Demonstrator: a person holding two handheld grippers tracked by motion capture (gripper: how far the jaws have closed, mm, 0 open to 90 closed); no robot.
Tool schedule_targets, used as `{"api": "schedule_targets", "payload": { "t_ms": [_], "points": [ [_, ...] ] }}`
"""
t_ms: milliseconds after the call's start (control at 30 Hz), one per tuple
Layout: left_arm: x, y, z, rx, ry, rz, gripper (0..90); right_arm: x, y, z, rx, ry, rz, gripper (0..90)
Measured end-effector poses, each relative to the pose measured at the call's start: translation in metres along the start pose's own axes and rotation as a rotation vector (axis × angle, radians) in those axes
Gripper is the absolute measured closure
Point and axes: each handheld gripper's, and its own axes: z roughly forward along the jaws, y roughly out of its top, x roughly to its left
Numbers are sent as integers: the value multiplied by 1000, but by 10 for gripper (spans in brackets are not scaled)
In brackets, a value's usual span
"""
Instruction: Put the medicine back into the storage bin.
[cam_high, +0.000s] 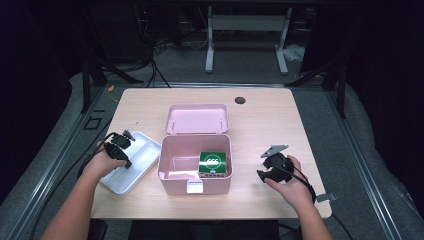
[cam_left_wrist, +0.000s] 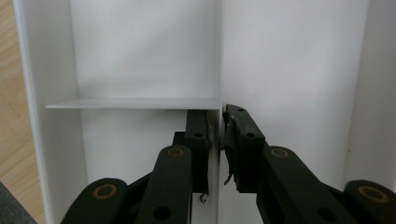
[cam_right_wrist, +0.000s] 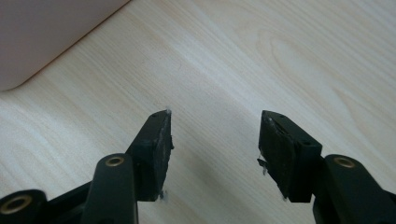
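**Left jaws on the tray divider, right jaws wide over the table**

My left gripper (cam_high: 120, 145) sits over the white tray (cam_high: 142, 162) at the left side of the table (cam_high: 265, 125). In the left gripper view my 2 jaws are pressed nearly together on the tray's thin divider (cam_left_wrist: 218, 56), 1 jaw on each side of it, just below where a cross wall (cam_left_wrist: 133, 103) meets it. The tray lies flat, its right edge just beside the pink box (cam_high: 195, 165).

My right gripper (cam_high: 272, 167) hangs over bare wood to the right of the box, well apart from it. In the right gripper view its 2 jaws are spread wide with nothing between them, and a pink corner of the box (cam_right_wrist: 46, 37) shows at the upper left.

The box stands open in the middle of the table, its lid (cam_high: 197, 119) tipped back behind it. A green packet (cam_high: 213, 161) stands inside against the right wall. A small white latch (cam_high: 194, 187) sits on the front wall.
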Motion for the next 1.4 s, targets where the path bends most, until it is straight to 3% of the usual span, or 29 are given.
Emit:
{"api": "schedule_targets", "payload": {
  "t_ms": [133,433,667,1133,1400],
  "points": [
    [0,2,0,12,1,11,880,-2,-8,4,-15,-5,44,444],
    [-2,3,0,19,13,11,887,-8,-18,7,-55,11,133,425],
    [4,2,0,14,-28,-2,890,-4,-18,13,-33,18,115,416],
    [4,6,0,43,-25,-1,894,-5,-19,14,-38,16,131,415],
    [6,8,-4,56,-53,-3,895,-7,-20,15,-38,27,140,413]
  ]
}}
